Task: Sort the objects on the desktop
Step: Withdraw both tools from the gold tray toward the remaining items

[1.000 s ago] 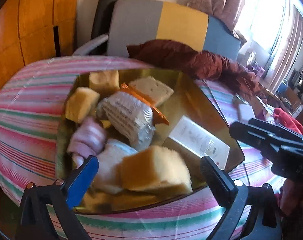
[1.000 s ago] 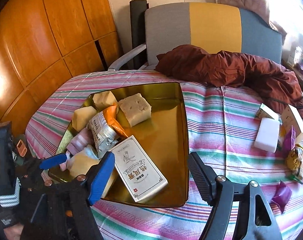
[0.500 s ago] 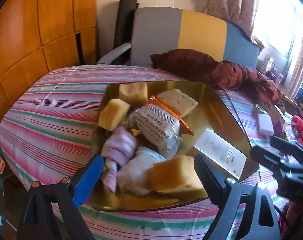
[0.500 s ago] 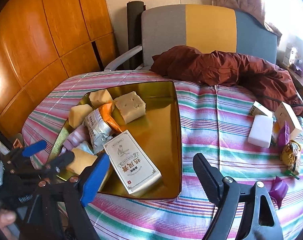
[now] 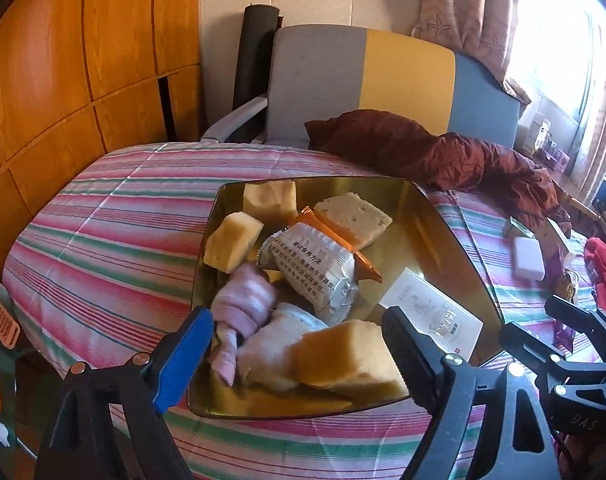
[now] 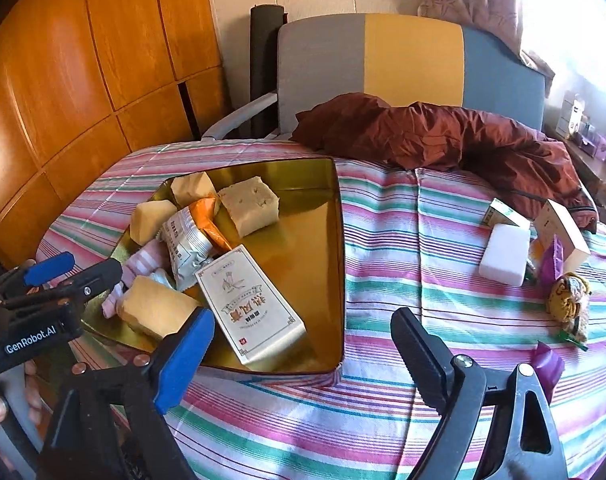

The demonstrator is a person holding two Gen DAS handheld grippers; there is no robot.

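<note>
A gold tray (image 5: 435, 216) on the striped tablecloth holds yellow sponge blocks (image 5: 343, 356), a pink striped roll (image 5: 247, 300), a silver snack packet (image 5: 315, 264) and a white printed box (image 6: 251, 304). My left gripper (image 5: 299, 332) hovers over the tray's near edge. Its jaws are closing, and the pads touch nothing. It shows at the left in the right wrist view as well, left gripper (image 6: 77, 270). My right gripper (image 6: 303, 332) hangs above the tray's near right corner, jaws opening, nothing between them.
On the cloth right of the tray (image 6: 315, 240) lie a white block (image 6: 503, 256), small boxes (image 6: 563, 232), a yellow knit toy (image 6: 569, 292) and a purple wrapper (image 6: 549, 364). A maroon jacket (image 6: 423, 136) lies at the far edge before a chair (image 6: 383, 60).
The left gripper has drawn back and up from the tray and its jaws have narrowed a little. The right jaws have spread wider. The white box stays in the tray.
</note>
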